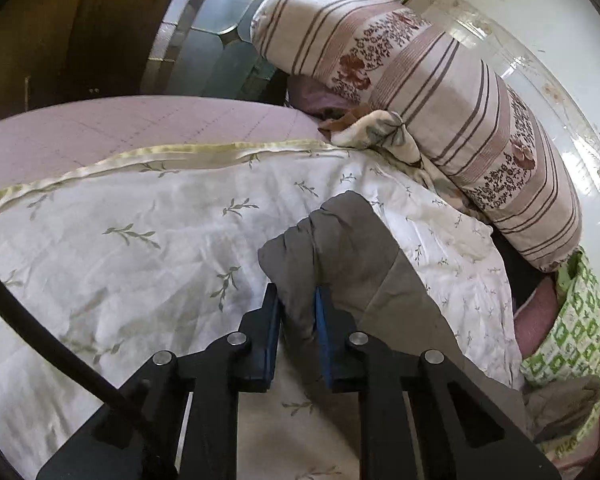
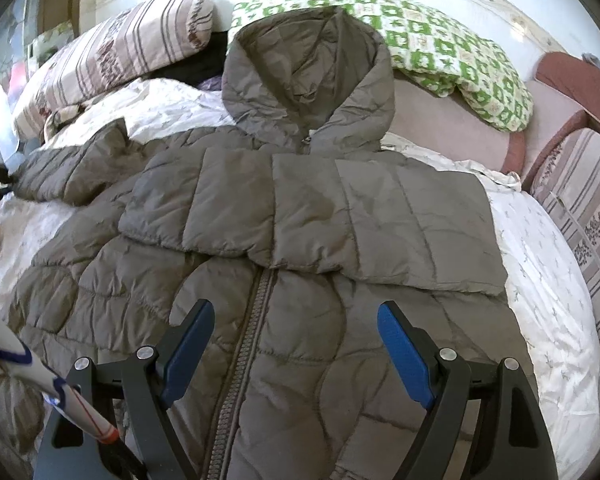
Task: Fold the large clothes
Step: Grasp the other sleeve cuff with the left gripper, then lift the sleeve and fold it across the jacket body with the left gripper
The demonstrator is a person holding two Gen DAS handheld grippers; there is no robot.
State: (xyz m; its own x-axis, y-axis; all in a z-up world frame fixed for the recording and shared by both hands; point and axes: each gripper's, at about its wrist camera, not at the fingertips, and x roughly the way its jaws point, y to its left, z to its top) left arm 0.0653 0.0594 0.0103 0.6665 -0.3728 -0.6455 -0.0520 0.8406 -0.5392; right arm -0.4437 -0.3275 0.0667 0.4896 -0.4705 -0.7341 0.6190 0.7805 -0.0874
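left gripper (image 1: 298, 300) fingers pinch puffy grey jacket (image 2: 284, 216) cuff | right gripper (image 2: 296, 320) fingers wide above quilted front

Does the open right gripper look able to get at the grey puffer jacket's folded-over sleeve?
Probably yes. The right gripper hangs open over the grey puffer jacket, and the folded sleeve lies just ahead with nothing on top of it.
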